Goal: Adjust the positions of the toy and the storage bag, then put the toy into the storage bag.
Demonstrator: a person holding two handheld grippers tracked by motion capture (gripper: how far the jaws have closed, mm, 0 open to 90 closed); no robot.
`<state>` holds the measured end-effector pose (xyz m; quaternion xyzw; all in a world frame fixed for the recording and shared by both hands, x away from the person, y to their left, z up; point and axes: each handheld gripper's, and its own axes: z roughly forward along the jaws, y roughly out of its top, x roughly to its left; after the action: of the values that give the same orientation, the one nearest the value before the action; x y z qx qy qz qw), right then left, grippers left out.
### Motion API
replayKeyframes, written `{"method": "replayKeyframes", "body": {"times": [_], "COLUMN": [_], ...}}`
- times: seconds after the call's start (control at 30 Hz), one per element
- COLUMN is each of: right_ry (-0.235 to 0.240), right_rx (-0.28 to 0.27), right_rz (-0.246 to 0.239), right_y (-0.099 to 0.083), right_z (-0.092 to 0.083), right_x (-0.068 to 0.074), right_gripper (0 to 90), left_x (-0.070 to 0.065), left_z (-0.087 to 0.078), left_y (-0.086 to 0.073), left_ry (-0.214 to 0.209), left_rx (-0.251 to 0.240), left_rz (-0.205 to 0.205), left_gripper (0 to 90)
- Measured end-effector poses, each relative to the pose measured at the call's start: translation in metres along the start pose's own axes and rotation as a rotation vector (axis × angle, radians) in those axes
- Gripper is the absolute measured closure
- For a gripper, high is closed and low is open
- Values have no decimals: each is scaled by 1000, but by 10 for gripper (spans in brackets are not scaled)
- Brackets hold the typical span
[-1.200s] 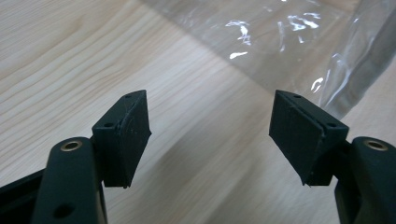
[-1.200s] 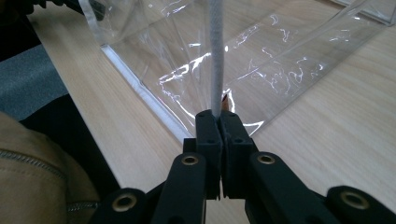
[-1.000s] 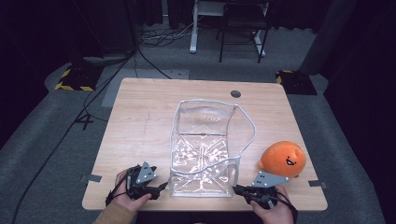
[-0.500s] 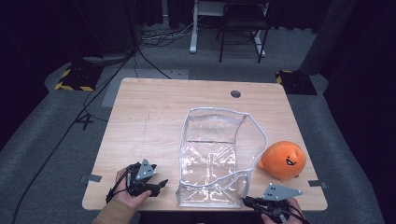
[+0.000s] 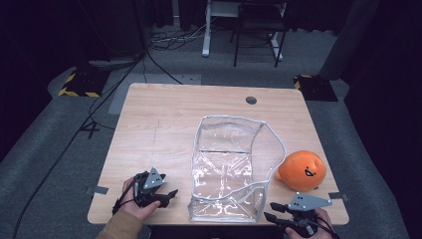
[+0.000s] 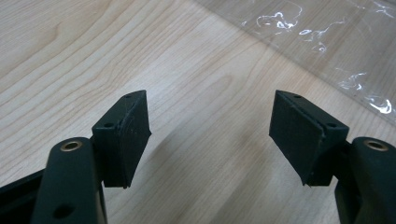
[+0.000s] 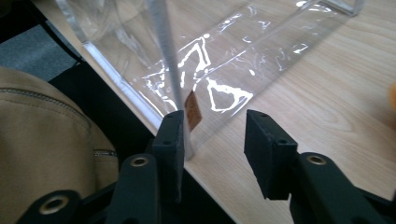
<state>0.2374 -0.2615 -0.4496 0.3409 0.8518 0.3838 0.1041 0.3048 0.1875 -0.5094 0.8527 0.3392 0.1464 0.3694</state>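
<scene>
Wooden table [image 5: 164, 124] boards carry everything seen. Near the front left corner the left gripper [image 5: 171, 195] is held in a hand [image 5: 134, 201], its jaws spread wide with bare wood between them and nothing gripped; in the left gripper view the clear plastic bag [image 6: 327, 42] is seen lying just beyond the jaws, apart from them. At the middle of the front edge the bag [image 5: 229, 169] is stood open, its white zip rim [image 5: 271, 134] raised toward the far side. At the front right corner the right gripper [image 5: 271, 218] is held low, jaws partly open; in the right gripper view the bag's white edge strip [image 7: 170, 70] is seen running down against the left pad, not clamped. An orange plush toy [image 5: 301, 171] is rested near the right edge, just beside the bag.
</scene>
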Motion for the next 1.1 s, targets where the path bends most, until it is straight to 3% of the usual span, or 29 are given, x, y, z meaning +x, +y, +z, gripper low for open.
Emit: {"method": "replayKeyframes", "body": {"times": [0.33, 0.57, 1.1], "right_ry": [-24, -48, -101], "right_rx": [-18, -36, -62], "right_rz": [16, 35, 44], "right_y": [10, 21, 51], "right_z": [-13, -25, -53], "right_x": [-13, -28, -65], "right_gripper": [538, 540, 498], "left_x": [6, 11, 22], "left_z": [-3, -6, -21], "left_y": [-3, -9, -26], "left_ry": [14, 39, 66], "left_rx": [-4, 6, 15], "left_rz": [-16, -23, -82], "left_gripper": [292, 291, 281]}}
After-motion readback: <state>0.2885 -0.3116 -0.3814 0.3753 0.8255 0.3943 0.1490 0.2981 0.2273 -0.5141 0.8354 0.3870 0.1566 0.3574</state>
